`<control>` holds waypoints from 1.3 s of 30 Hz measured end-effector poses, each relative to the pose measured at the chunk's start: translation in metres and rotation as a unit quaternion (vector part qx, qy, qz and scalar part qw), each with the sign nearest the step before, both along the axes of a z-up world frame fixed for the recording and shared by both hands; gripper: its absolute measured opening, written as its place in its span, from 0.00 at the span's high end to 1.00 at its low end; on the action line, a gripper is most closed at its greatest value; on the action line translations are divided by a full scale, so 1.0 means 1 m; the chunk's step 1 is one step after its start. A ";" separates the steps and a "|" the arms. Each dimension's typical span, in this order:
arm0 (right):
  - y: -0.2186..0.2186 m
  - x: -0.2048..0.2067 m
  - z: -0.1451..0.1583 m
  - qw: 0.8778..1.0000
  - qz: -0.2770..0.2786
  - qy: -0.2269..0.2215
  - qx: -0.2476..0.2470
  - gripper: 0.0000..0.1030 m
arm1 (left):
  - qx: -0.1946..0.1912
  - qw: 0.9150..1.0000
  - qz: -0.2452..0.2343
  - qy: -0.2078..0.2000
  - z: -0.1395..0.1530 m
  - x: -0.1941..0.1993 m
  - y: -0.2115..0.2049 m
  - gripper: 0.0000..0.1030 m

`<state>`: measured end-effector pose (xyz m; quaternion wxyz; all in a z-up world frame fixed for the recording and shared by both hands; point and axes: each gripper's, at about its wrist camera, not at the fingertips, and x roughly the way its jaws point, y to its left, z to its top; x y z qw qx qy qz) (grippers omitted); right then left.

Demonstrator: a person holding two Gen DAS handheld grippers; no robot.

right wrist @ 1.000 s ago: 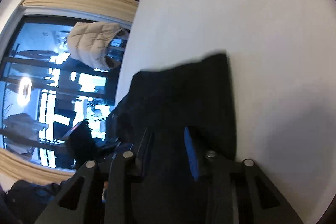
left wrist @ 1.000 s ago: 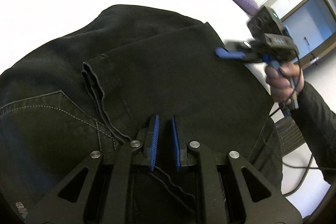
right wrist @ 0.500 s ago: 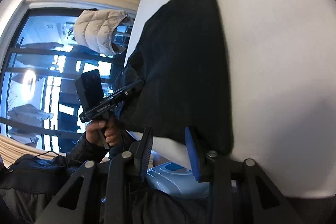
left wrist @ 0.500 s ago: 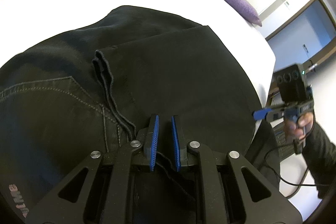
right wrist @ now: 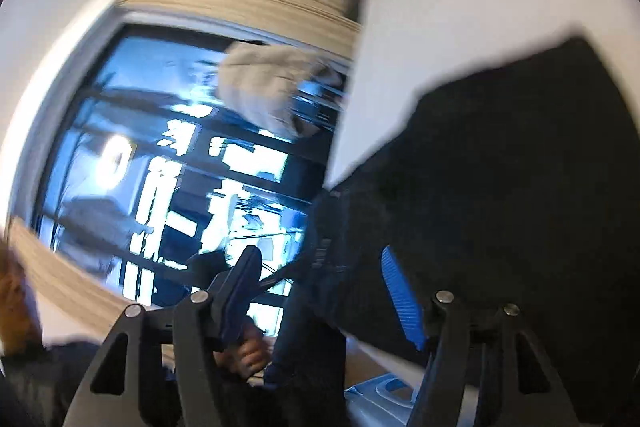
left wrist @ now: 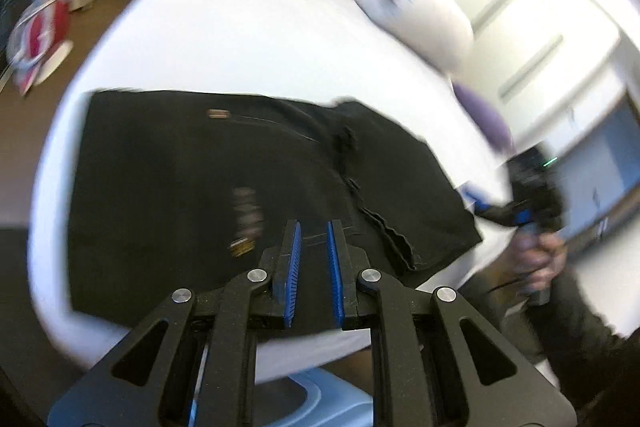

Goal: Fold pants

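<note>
I have pulled my left gripper [left wrist: 313, 251] back, closed and empty. My right gripper [right wrist: 320, 291] is opening, empty too. The pants [left wrist: 208, 183] lie folded on the bed [left wrist: 248, 39].

A white bed [left wrist: 240, 39] carries everything. Black pants [left wrist: 192, 163] lie folded flat on it, near its front edge, with one hem ridge running across the top layer. A white pillow [left wrist: 420, 11] and a purple cushion [left wrist: 480, 115] rest at the far end, well apart from the pants.
</note>
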<state>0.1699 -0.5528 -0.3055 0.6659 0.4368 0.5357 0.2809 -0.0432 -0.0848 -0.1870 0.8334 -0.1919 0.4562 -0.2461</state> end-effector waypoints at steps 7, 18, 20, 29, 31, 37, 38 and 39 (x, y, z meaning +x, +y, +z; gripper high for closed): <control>0.000 0.007 -0.023 0.998 -0.037 0.043 -0.042 0.43 | -0.054 0.991 0.115 0.046 -0.022 -0.029 0.087 0.88; 0.037 0.014 0.010 0.998 -0.056 -0.003 0.012 0.15 | -0.154 0.965 0.191 0.088 -0.075 -0.030 0.119 0.87; 0.043 0.018 0.008 0.998 -0.059 0.002 0.014 0.15 | -0.181 0.955 0.209 0.107 -0.084 -0.030 0.120 0.87; 0.039 0.009 0.004 0.999 -0.046 0.010 0.010 0.15 | -0.210 0.936 0.260 0.107 -0.091 -0.035 0.134 0.12; 0.041 0.010 0.005 0.999 -0.044 0.008 0.009 0.15 | -0.214 0.940 0.245 0.101 -0.090 -0.030 0.129 0.12; 0.044 0.011 0.006 0.999 -0.038 0.008 0.008 0.19 | -0.251 0.934 0.222 0.122 -0.106 -0.012 0.115 0.15; 0.045 0.011 0.006 0.999 -0.036 0.006 0.010 0.20 | -0.257 0.932 0.221 0.126 -0.109 -0.010 0.113 0.17; 0.045 0.011 0.007 0.999 -0.034 0.005 0.011 0.20 | -0.262 0.930 0.221 0.128 -0.111 -0.009 0.113 0.19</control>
